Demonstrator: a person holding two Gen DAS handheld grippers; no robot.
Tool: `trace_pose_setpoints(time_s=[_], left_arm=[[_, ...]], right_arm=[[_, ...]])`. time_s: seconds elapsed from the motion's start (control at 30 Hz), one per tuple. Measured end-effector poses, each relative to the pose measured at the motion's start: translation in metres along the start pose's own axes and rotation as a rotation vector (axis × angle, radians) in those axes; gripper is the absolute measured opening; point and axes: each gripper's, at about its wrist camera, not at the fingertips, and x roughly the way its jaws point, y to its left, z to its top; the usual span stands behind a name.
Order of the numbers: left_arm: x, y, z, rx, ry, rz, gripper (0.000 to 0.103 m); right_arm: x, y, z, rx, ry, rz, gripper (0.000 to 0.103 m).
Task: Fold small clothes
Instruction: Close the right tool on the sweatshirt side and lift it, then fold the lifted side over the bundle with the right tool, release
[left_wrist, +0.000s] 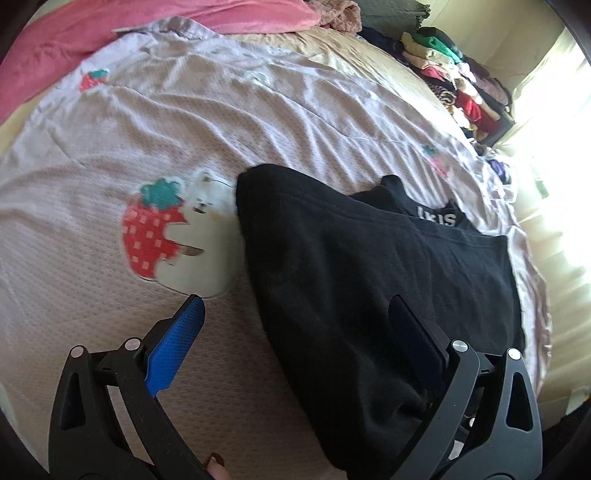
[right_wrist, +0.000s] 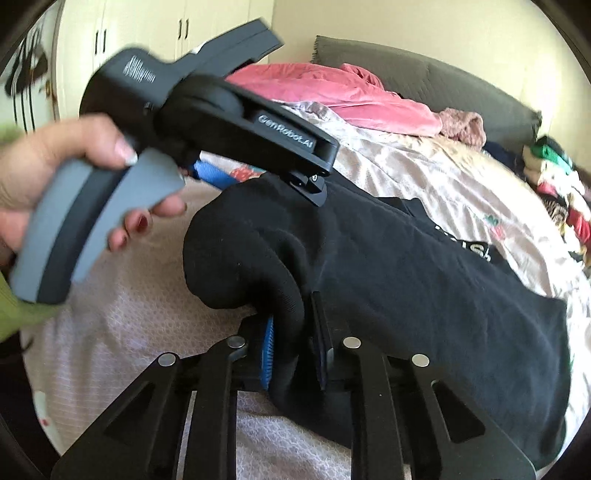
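Over bed, R gripper (right_wrist: 291, 347) clamps blk garment (right_wrist: 406, 295).

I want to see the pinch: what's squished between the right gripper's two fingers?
A fold of the black garment, pinched in the right gripper; the right wrist view shows it.

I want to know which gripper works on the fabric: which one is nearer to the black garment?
Right. The right gripper is shut on a fold of the black garment; the left gripper is open above its edge, one finger over the bedsheet.
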Motion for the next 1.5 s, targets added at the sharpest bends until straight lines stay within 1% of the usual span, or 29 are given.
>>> trace_pose_setpoints(time_s=[0.13, 0.2, 0.27, 0.3, 0.33, 0.4, 0.43, 0.5, 0.57, 0.67, 0.8, 1.1, 1.33, 1.5], left_arm=[[0.003, -0.007, -0.001, -0.009, 0.012, -0.041, 0.092], [0.004, -0.012, -0.003, -0.008, 0.014, -0.065, 0.082], [0.005, -0.017, -0.003, -0.004, 0.016, -0.068, 0.074], [0.005, -0.020, -0.004, 0.000, 0.017, -0.067, 0.067], [0.005, -0.023, -0.003, 0.003, 0.016, -0.061, 0.062], [0.003, -0.027, -0.003, 0.012, 0.006, -0.051, 0.046], [0.001, -0.030, -0.002, 0.023, -0.002, -0.041, 0.043], [-0.005, -0.037, -0.001, 0.044, -0.022, -0.030, 0.033], [-0.013, -0.044, 0.000, 0.061, -0.040, -0.033, 0.027], [-0.027, -0.056, 0.003, 0.086, -0.068, -0.054, 0.022], [-0.040, -0.081, 0.003, 0.135, -0.096, -0.067, 0.018], [-0.054, -0.141, 0.002, 0.223, -0.130, -0.096, 0.018], [-0.054, -0.185, -0.002, 0.280, -0.133, -0.113, 0.018], [-0.048, -0.210, -0.006, 0.315, -0.121, -0.115, 0.018]], right_arm=[[-0.009, -0.001, 0.000, 0.014, -0.026, 0.010, 0.014], [-0.014, 0.001, -0.002, 0.025, -0.036, 0.016, 0.013], [-0.018, -0.001, -0.003, 0.041, -0.046, 0.023, 0.012], [-0.019, -0.001, -0.004, 0.046, -0.050, 0.024, 0.011], [-0.021, -0.001, -0.005, 0.050, -0.054, 0.023, 0.011], [-0.025, 0.001, -0.007, 0.054, -0.059, 0.020, 0.010], [-0.027, 0.002, -0.007, 0.057, -0.064, 0.018, 0.009], [-0.032, 0.002, -0.009, 0.065, -0.076, 0.014, 0.008], [-0.041, -0.001, -0.010, 0.082, -0.099, 0.009, 0.007], [-0.053, -0.005, -0.009, 0.095, -0.131, -0.004, 0.006], [-0.069, -0.012, -0.011, 0.123, -0.160, -0.027, 0.006], [-0.111, -0.037, -0.027, 0.230, -0.241, -0.078, 0.006], [-0.133, -0.060, -0.043, 0.308, -0.280, -0.099, 0.006], [-0.139, -0.073, -0.054, 0.359, -0.297, -0.107, 0.006]])
